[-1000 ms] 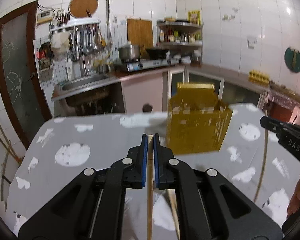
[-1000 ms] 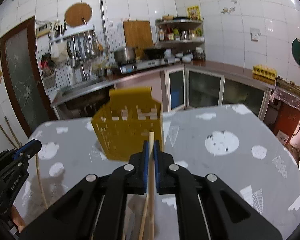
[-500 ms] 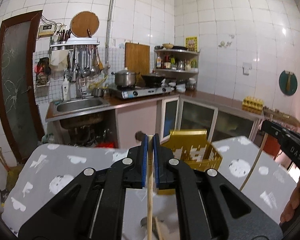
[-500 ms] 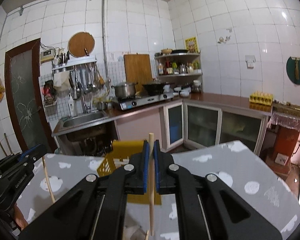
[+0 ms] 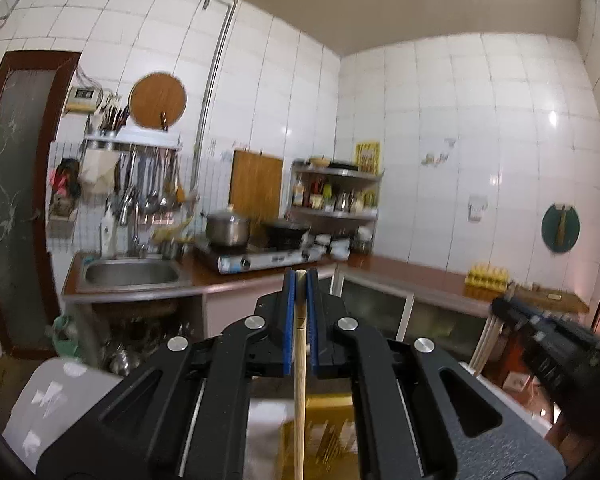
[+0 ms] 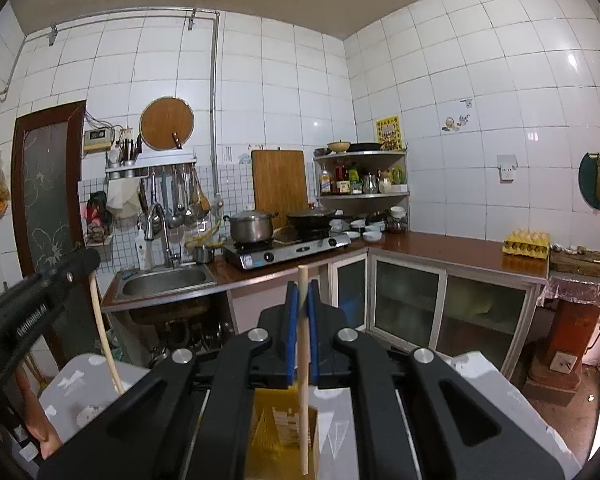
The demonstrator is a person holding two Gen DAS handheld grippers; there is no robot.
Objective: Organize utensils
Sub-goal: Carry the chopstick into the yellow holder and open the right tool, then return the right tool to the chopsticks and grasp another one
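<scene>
My left gripper [image 5: 299, 280] is shut on a wooden chopstick [image 5: 299, 396] that hangs down toward the yellow slotted utensil basket [image 5: 332, 436] below it. My right gripper [image 6: 303, 288] is shut on another wooden chopstick [image 6: 303, 364], whose lower end hangs over the same yellow basket [image 6: 284, 428]. Each gripper shows in the other's view: the left one at the left edge [image 6: 32, 300] with its chopstick [image 6: 104, 336], the right one at the right edge [image 5: 548, 344]. Both are raised well above the grey patterned table [image 6: 80, 392].
Beyond the table stands a kitchen counter [image 6: 452, 244] with a sink [image 6: 164, 280], a gas stove [image 6: 288, 248] with a pot and a wok, and an egg tray [image 6: 526, 242]. A brown door [image 6: 44, 188] is at the left. Glass cabinet doors [image 6: 408, 304] run under the counter.
Both grippers have risen and tilted up, each with its chopstick. The basket and table have dropped to the bottom of both views and the wall and ceiling now fill them.
</scene>
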